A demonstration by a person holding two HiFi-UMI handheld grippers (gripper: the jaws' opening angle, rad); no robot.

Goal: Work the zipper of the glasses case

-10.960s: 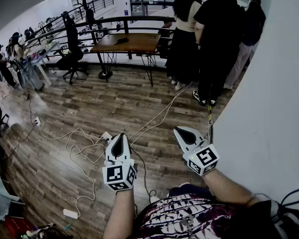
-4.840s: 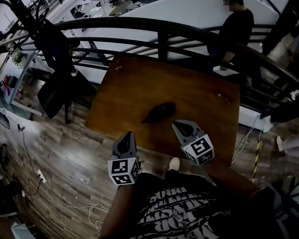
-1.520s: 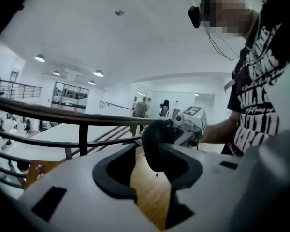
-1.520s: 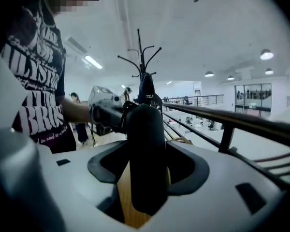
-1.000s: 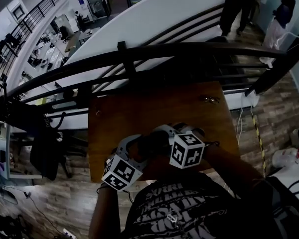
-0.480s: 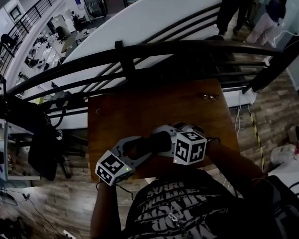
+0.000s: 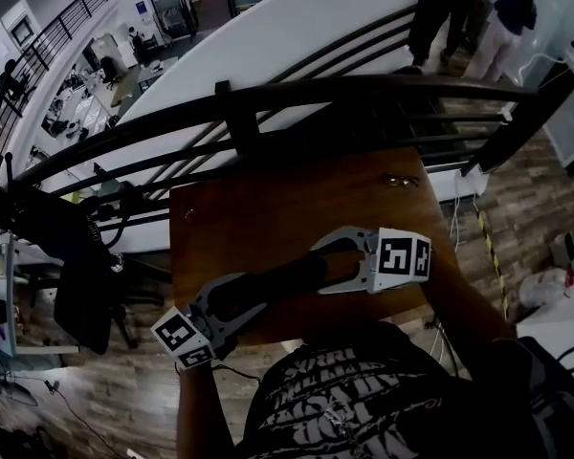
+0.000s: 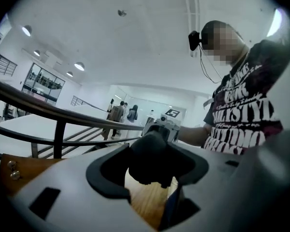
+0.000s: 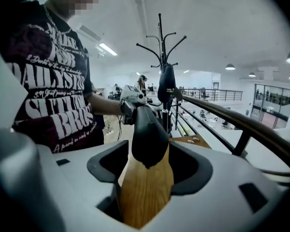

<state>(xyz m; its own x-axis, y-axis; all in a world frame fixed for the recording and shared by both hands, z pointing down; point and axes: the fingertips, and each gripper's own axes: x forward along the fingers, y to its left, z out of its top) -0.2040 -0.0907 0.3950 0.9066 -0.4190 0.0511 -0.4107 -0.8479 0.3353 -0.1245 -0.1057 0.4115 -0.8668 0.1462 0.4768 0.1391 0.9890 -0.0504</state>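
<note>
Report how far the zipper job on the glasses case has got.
Done: the glasses case is held above the wooden table, gripped at both ends. In hand: the left gripper, whose jaws have just been closing, clamps one end; the right gripper clamps the other. Left: working the zipper; its pull is not visible.

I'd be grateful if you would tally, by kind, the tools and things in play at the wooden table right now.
Grippers: 2, the left gripper, its jaws just closed in on the case, and the right gripper
Glasses case: 1
Wooden table: 1
Small metal cluster at the table's far corner: 1
Total: 5
</note>
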